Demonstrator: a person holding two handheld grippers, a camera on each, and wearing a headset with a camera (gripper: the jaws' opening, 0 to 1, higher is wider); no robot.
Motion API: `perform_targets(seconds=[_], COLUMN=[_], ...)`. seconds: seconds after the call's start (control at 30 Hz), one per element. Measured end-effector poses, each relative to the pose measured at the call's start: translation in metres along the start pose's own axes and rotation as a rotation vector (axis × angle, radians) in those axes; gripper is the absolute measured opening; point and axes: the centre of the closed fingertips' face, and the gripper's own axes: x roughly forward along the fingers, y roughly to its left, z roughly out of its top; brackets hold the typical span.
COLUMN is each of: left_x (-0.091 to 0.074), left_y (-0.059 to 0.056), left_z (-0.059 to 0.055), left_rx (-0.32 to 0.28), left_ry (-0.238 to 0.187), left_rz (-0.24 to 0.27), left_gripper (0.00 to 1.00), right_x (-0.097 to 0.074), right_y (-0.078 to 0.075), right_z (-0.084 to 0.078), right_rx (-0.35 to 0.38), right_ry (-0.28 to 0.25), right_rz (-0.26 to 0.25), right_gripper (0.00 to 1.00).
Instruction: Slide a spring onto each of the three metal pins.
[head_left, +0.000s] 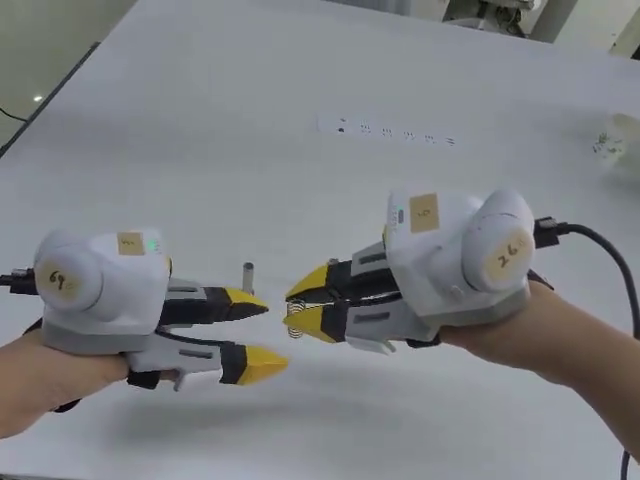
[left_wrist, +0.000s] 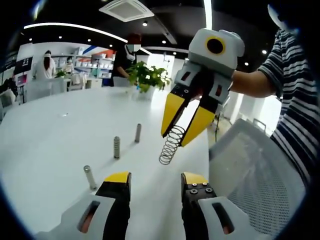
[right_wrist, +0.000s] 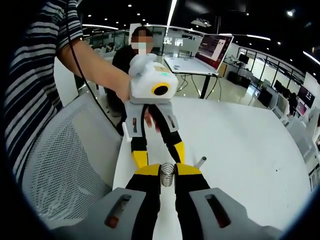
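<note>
Right gripper (head_left: 295, 312): pinching a spring (left_wrist: 171, 145) — sticker reads "26".
Left gripper (head_left: 262, 333): jaws spread, nothing between them — sticker looks like "69".
Pins (left_wrist: 116, 147): three, upright on the table (head_left: 200, 120), bare, near the tips.

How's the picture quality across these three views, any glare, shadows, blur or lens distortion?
Head view: soft even light, a faint shadow on the white table under the left gripper, no harsh glare, little distortion. Left gripper view: strong fisheye bending, the ceiling light strips curve, yet the spring is sharp. Right gripper view: same fisheye warp, a bright overhead strip against dark surroundings.
</note>
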Motion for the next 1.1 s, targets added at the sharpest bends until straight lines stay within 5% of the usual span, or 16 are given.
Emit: perform_targets(seconds=[0.57,0.9,1.1], left_x=[-0.018,-0.030,-0.039], left_y=[0.015,0.029,0.038], left_z=[-0.014,-0.016,-0.015], left_rx=[-0.049,-0.080,-0.089], left_ry=[0.000,-0.028,-0.047], left_rz=[0.091,0.173,0.202], left_gripper=[0.65,0.98,0.98], right_x=[-0.002,-0.002,0.000], right_y=[-0.006,-0.008,-0.010], right_z=[-0.003,-0.005,-0.007], right_rx=[0.020,0.035,0.109], right_ry=[-0.003,-0.013,-0.038], right_rz=[-0.034,-0.057,-0.051], right_gripper=[0.07,0.07,0.07])
